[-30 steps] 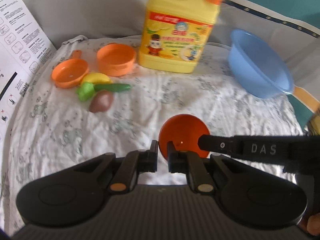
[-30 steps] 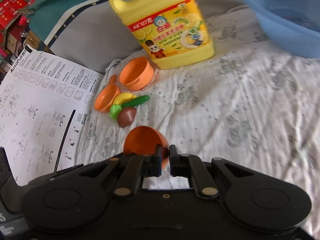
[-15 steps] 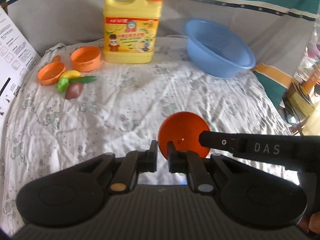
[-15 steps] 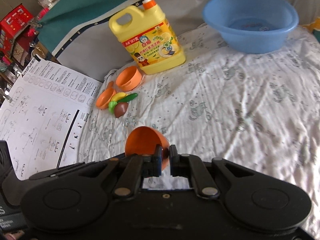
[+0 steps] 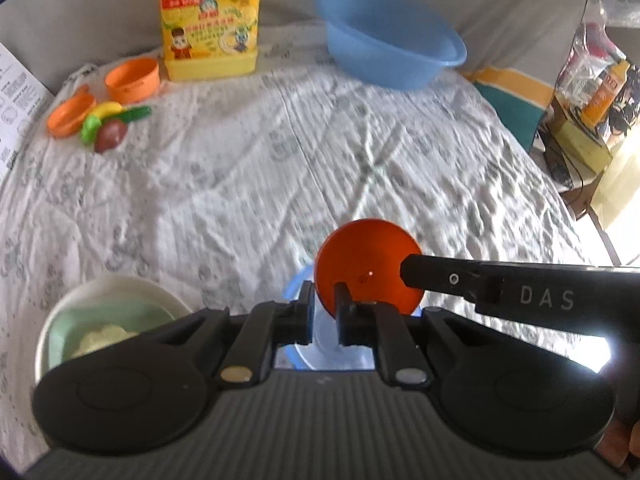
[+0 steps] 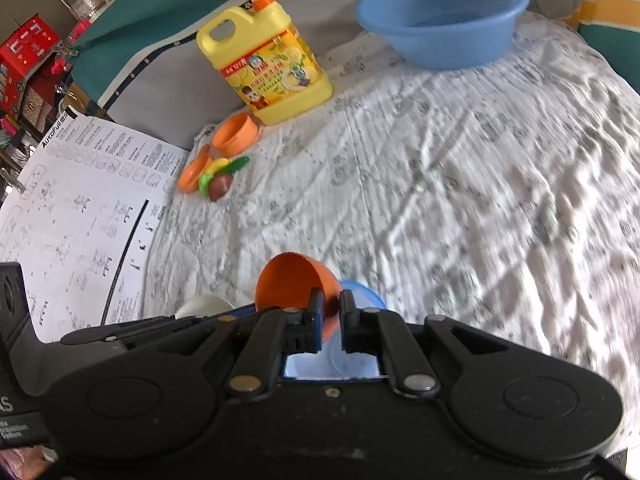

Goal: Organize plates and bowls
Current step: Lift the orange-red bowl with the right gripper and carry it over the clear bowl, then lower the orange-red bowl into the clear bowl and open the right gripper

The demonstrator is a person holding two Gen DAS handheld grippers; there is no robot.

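Both my hand-held grippers, left (image 5: 323,305) and right (image 6: 329,312), pinch the orange bowl's (image 5: 366,264) rim directly above the blue plate (image 6: 366,290).

A bed covered by a wrinkled printed sheet (image 5: 248,184) is seen. Far ahead of the jaws, a detergent jug (image 5: 210,20), blue basin (image 5: 390,50) and orange toy dishes (image 5: 132,80) are set.

Two downward wrist views, shared bedsheet (image 5: 248,184)
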